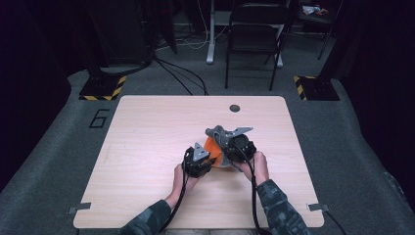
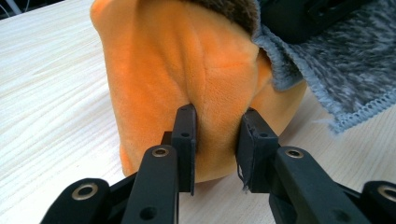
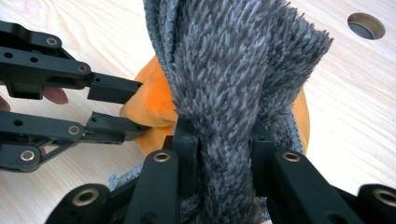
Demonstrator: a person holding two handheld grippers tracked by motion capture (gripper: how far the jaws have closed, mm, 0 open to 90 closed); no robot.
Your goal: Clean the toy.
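Tongs pinch orange plush; other tongs clamp grey cloth.

Left gripper and right gripper both clamped, close together, forearms low.

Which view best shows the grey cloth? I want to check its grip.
The right gripper view: grey fuzzy cloth bunched between the right gripper jaws. The left gripper view shows an edge; the high view, little.
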